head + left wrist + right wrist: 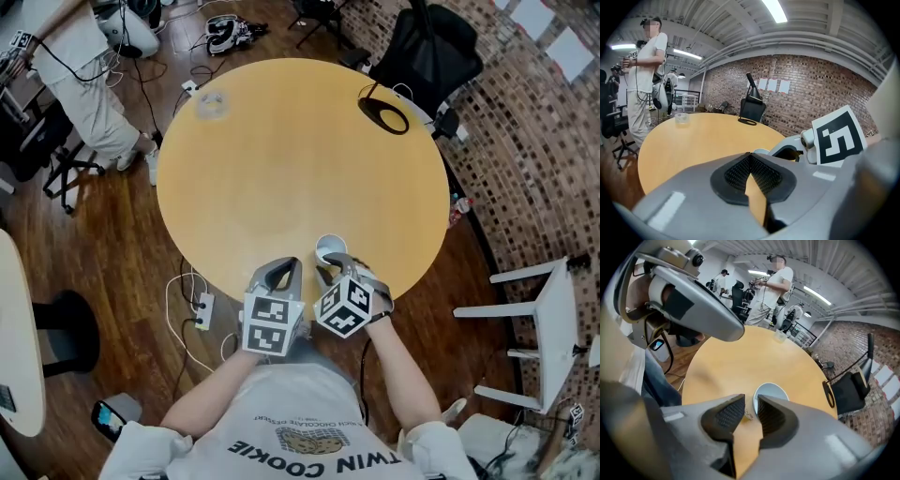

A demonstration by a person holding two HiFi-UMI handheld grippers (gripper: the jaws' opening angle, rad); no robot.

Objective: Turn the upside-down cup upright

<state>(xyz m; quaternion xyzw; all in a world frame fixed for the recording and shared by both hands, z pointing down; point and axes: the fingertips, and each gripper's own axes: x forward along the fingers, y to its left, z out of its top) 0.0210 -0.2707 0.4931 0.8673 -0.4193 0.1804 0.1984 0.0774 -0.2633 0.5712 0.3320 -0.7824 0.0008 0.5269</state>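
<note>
Two claws low over the near edge of the round surface (281, 141), white cup (330, 248) upright there, mouth up, right claw (334, 266) narrowly parted with the cup's near wall in the gap, pads not squeezing, left claw (286, 268) just beside, pads together, empty.

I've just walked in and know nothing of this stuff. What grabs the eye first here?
The big round yellow wooden table fills the head view. At its near edge a white paper cup stands mouth up, and the right gripper straddles its wall with jaws slightly apart. The left gripper hovers shut beside it.
</note>
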